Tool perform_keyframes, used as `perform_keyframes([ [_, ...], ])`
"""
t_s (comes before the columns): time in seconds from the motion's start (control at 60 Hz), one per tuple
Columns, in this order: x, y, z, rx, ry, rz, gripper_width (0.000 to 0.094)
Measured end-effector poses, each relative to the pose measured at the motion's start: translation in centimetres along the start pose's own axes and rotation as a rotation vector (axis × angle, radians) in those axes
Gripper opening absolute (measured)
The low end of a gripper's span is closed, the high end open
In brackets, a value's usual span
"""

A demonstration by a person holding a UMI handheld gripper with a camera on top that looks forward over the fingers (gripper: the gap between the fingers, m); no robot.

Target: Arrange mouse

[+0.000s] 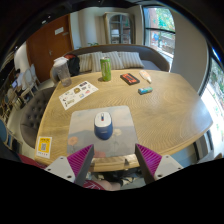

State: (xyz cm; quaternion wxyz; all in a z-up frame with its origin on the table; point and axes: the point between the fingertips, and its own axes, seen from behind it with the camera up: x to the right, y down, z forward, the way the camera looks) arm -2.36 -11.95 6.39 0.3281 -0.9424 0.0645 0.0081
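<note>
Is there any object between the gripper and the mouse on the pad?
Nothing visible does. The mouse sits on the grey mouse pad just ahead of the open gripper, with only bare pad between them.

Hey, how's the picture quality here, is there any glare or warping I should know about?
Gripper view: strong fisheye warping, so the round wooden table bulges and the room curves around it; daylight from the windows blows out and leaves a soft sheen on the tabletop; the mouse on its grey pad is sharp; the open fingers' pads look slightly soft.
</note>
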Motion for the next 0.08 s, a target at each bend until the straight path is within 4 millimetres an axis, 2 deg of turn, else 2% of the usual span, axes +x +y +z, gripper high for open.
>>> perform_keyframes([
  [0.083, 1.5, 2.2, -2.8, -0.046, 0.026, 0.029, 0.0839],
])
